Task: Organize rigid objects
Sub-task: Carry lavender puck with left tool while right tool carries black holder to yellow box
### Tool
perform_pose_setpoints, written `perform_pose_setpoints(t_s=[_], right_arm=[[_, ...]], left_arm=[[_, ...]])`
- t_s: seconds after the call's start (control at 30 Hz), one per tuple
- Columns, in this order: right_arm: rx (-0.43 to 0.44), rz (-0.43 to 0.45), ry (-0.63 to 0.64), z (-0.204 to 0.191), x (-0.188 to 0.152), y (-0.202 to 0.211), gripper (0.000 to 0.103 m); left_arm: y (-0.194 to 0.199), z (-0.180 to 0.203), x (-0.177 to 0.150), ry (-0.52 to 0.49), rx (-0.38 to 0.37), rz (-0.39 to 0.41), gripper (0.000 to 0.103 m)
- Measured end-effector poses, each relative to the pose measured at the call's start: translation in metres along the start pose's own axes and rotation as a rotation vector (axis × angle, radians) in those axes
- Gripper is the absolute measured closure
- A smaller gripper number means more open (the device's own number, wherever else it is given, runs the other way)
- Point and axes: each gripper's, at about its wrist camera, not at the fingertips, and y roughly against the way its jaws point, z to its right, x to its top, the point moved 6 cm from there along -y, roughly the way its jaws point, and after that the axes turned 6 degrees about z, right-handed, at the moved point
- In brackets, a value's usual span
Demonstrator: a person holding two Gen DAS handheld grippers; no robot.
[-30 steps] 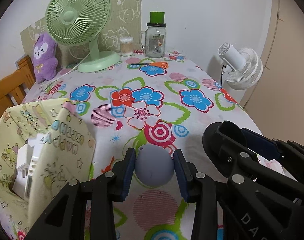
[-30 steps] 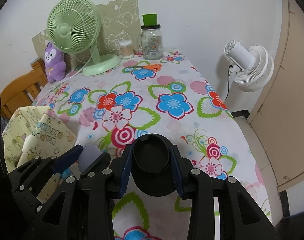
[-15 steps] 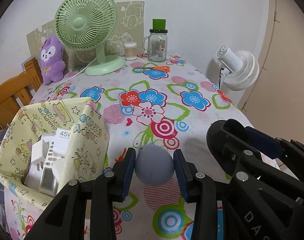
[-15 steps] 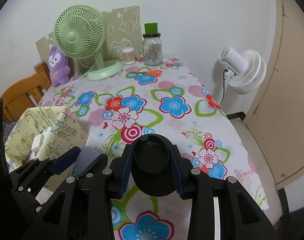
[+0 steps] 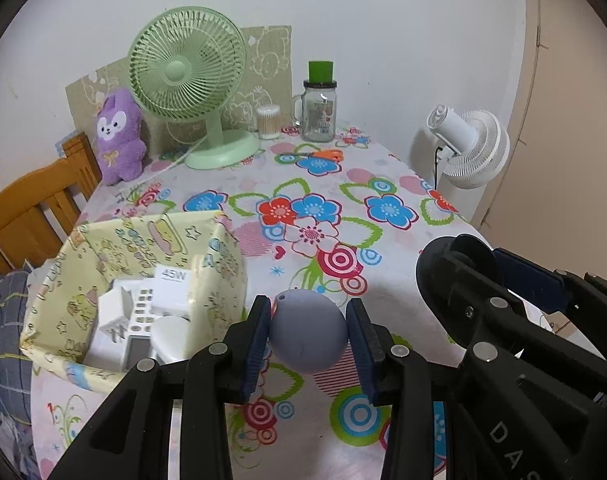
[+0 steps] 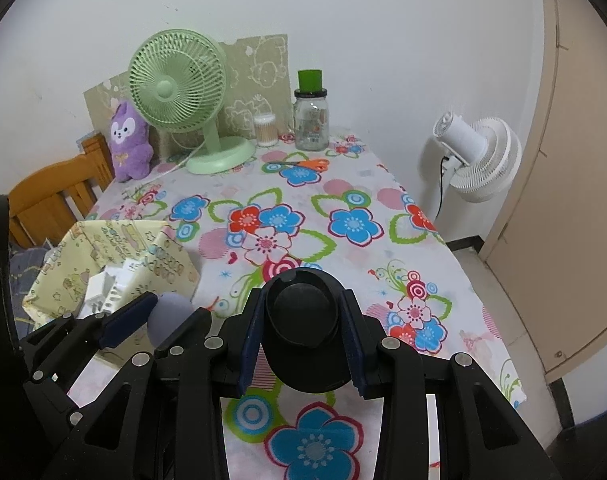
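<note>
Two claws carry loads above the floral tabletop [image 5: 383, 184]: the left claw [image 5: 308, 336] pinches a smooth grey-lilac ball [image 5: 308, 332], the right claw [image 6: 303, 338] a black round cup-shaped object [image 6: 303, 320]. The ball could roll from the flat pads — only its sides are gripped. Since a second ago both have risen, and the yellow patterned fabric bin [image 5: 223, 256] of white chargers now shows its inside.

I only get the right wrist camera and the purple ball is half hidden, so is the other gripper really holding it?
Observer: Yes. The left wrist view shows the left gripper with both blue pads pressed on the lilac ball.
Operator: What's inside the yellow fabric bin?
Observer: White chargers; one label reads 45W.
Operator: Any marks on the ball?
Observer: A small hole near its top.
</note>
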Motion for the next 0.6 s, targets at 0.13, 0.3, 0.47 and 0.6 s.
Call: perform_pose_setpoints(t_s=[0.13, 0.3, 0.47, 0.6], right_arm=[[-0.005, 0.013, 0.017, -0.008, 0.003, 0.009, 0.062], [-0.005, 0.022, 0.035, -0.017, 0.006, 0.016, 0.062], [0.009, 0.031, 0.048, -0.029, 0.009, 0.021, 0.062], [0.032, 0.033, 0.048, -0.040, 0.010, 0.023, 0.062]], left_arm=[[0.008, -0.006, 0.001, 0.014, -0.003, 0.013, 0.063], [0.016, -0.013, 0.001, 0.027, -0.003, 0.018, 0.063], [0.023, -0.025, 0.003, 0.031, 0.002, 0.021, 0.063], [0.028, -0.034, 0.004, 0.018, 0.020, 0.022, 0.063]])
